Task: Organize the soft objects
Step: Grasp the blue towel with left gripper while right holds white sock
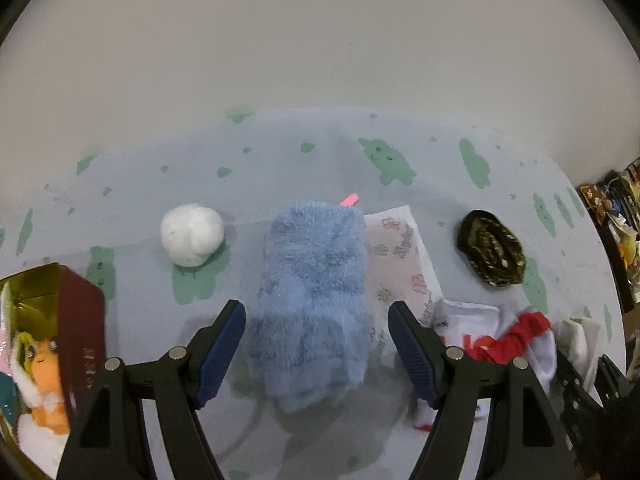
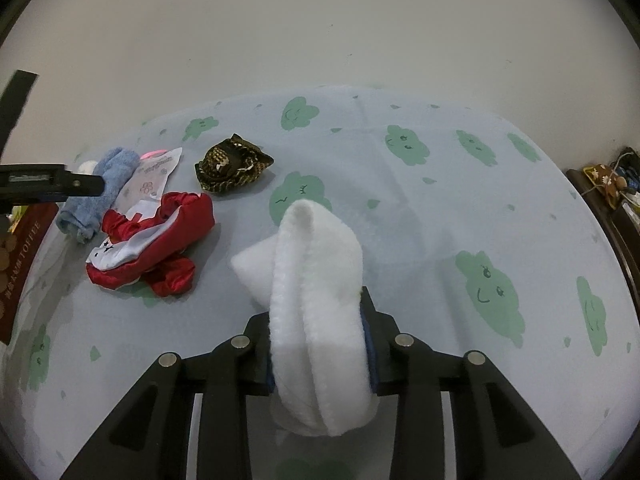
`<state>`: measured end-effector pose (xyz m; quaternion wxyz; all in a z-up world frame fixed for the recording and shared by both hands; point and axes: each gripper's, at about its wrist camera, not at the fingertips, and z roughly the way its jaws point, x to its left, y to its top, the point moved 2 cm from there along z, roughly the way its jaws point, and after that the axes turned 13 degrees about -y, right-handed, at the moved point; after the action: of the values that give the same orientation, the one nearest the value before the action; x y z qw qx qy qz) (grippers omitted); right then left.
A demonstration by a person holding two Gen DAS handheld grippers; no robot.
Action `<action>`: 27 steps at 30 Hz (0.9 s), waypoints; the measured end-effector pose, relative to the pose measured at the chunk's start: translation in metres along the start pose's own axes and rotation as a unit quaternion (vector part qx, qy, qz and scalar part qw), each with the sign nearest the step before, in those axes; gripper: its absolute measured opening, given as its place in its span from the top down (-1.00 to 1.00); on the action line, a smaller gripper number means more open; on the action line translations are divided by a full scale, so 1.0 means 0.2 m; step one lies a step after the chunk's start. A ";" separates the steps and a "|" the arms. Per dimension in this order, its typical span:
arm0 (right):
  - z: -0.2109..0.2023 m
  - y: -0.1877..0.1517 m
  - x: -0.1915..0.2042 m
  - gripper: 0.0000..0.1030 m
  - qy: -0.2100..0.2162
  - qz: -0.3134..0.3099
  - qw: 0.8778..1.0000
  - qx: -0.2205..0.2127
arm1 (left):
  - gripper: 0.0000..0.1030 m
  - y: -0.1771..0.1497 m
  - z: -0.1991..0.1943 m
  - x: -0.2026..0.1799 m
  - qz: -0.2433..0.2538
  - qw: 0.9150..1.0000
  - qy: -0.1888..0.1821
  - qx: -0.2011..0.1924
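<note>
My left gripper hangs with fingers spread either side of the blue fluffy towel on the tablecloth; my right gripper pinches a folded white cloth near me

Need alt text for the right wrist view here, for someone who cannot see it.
The right gripper clamps a folded white fleecy cloth above a blue tablecloth printed with green clouds. To the left lie a red and white satin item, a dark gold-patterned cloth and a blue fuzzy towel.
</note>
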<state>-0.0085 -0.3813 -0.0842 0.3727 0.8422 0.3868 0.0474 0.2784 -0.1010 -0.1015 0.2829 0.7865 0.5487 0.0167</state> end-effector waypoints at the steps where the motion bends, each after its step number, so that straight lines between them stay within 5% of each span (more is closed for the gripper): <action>1: 0.00 0.00 0.00 0.37 0.001 0.000 1.000 0.000 | -0.47 0.00 0.02 0.01 -0.003 1.000 0.002 0.001; 9: 0.00 0.00 0.01 0.30 0.003 -0.004 1.000 0.001 | -0.47 -0.03 0.08 0.08 -0.015 0.999 0.023 -0.024; 11: -0.01 0.00 0.00 0.29 0.003 -0.005 1.000 0.001 | 0.15 -0.04 0.06 0.05 -0.006 1.000 0.012 -0.028; 13: -0.01 0.00 0.00 0.29 0.004 -0.004 1.000 0.002 | 0.36 -0.05 0.04 0.03 -0.001 1.000 0.012 -0.025; 27: 0.00 0.00 0.01 0.28 0.002 -0.006 1.000 0.002 | 0.40 -0.18 -0.22 -0.05 0.011 0.999 0.007 -0.046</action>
<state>-0.0070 -0.3795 -0.0843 0.3700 0.8408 0.3924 0.0464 0.2279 -0.0828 -0.0779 0.3147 0.7783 0.5409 0.0504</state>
